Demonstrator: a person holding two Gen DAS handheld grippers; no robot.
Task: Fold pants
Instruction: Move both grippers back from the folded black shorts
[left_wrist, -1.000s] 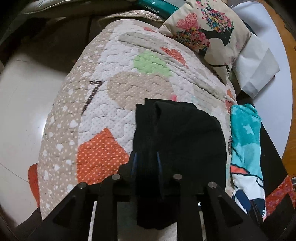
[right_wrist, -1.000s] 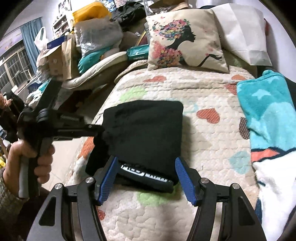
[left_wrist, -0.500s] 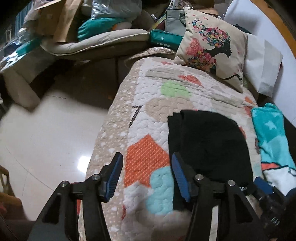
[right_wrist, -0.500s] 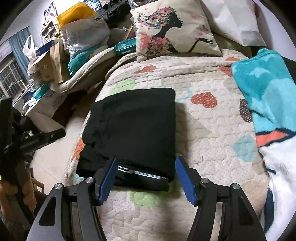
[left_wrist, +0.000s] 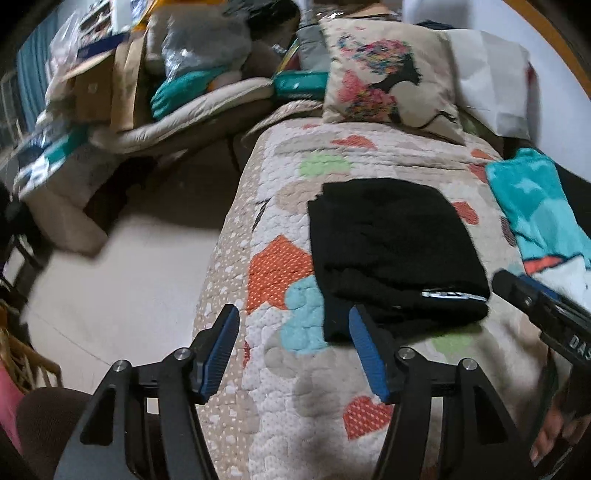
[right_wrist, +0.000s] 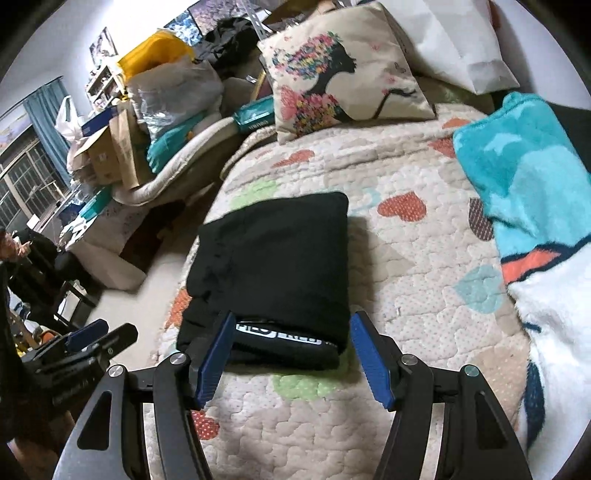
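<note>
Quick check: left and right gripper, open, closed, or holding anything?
Left gripper: jaws opening, nothing between them.
Right gripper: open, holding nothing; folded black pants lie just ahead.

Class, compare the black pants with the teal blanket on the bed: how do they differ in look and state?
The pants are plain black; the blanket is teal with white and orange patches. The pants are folded into a neat, flat rectangle; the blanket lies loose and rumpled. The pants sit near the bed's left edge; the blanket runs off the frame's right side. Both rest on the quilt.
</note>
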